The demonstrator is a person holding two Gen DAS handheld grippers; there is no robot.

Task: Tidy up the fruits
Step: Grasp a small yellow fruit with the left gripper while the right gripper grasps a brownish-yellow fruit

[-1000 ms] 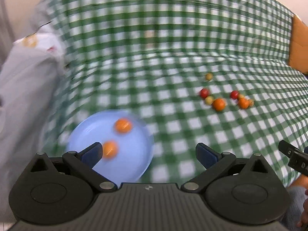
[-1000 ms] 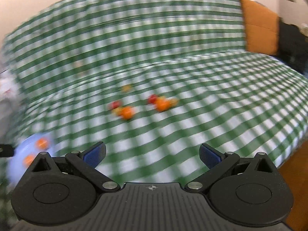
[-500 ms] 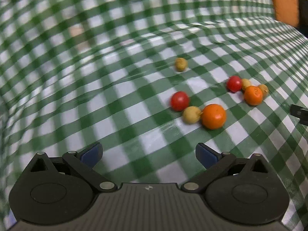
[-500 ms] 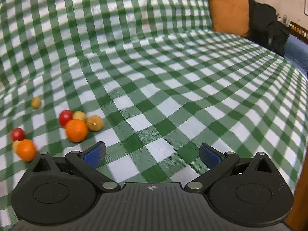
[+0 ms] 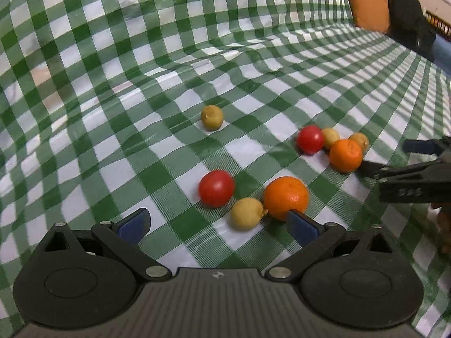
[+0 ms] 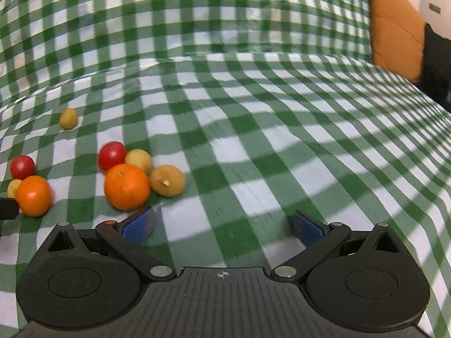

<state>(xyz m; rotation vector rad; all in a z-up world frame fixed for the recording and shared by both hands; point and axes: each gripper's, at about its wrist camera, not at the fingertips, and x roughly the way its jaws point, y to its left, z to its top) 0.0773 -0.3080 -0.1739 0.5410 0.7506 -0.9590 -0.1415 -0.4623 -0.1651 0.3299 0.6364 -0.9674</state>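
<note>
Two yellow fruits (image 5: 330, 137) half-hidden behind orange (image 5: 345, 155), right tool (image 5: 394, 159) cropped

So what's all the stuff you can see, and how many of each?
Oranges: two, orange, one in each fruit cluster on the cloth.
Tomatoes: two, red, one in each cluster.
Small yellow fruits: four, yellow-brown, one alone farther back, one in the near cluster, two in the far cluster.
Cloth: one, green and white checks, under everything.
Cushion: one, orange, far right.
Dark thing: one, black, beside the cushion; can't tell what.
Left claw: open, by the near cluster.
Right claw: open, by the far cluster.
</note>
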